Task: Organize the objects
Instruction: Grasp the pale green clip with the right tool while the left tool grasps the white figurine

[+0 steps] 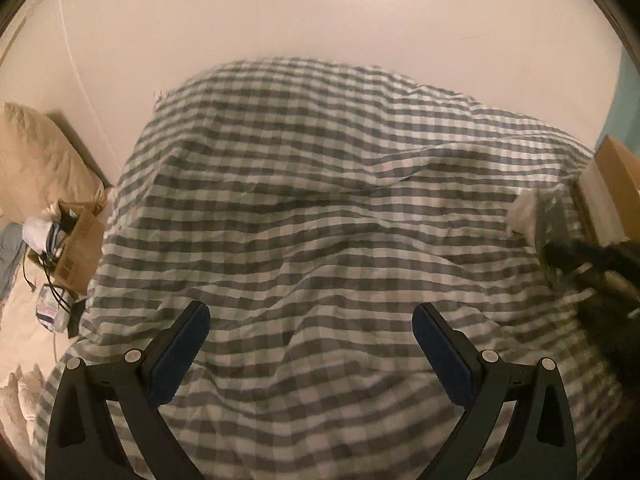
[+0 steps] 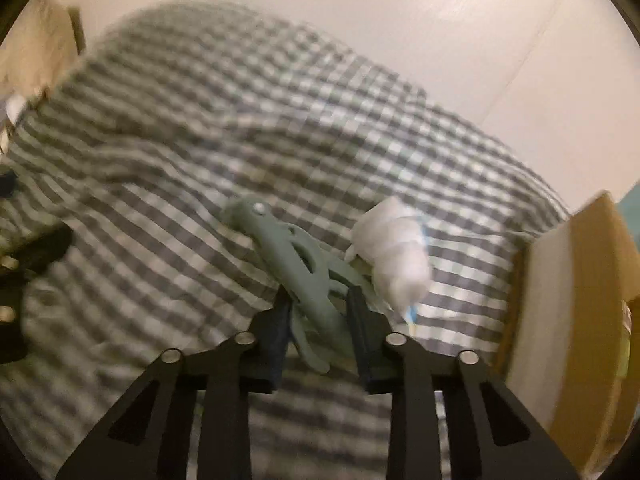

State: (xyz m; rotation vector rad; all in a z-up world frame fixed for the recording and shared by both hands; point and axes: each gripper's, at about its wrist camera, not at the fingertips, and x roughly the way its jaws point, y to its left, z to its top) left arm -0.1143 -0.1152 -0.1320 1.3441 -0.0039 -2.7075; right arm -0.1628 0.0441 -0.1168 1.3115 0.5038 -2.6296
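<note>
Pickup underway: right gripper (image 2: 318,308) clamped on the grey-green hair clip (image 2: 296,264); left gripper (image 1: 311,320) spread, empty; next, lift clear of the checked duvet (image 2: 168,152) toward the cardboard box (image 2: 576,292).

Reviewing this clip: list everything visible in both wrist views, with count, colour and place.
checked duvet: one, grey and white, rumpled, covers the bed
grey-green clip: one, between the right gripper's fingers, over the duvet
white wrapped bundle: one, white, on the duvet just right of the clip
cardboard box with cables: one, brown, open, left of the bed
small packet: one, pale with dark print, below that box
pillow: one, beige, far left
brown box: one, tan, at the bed's right edge
wall: cream, behind the bed
left gripper: black, blue pads, open, empty
right gripper: black, closed on the clip
</note>
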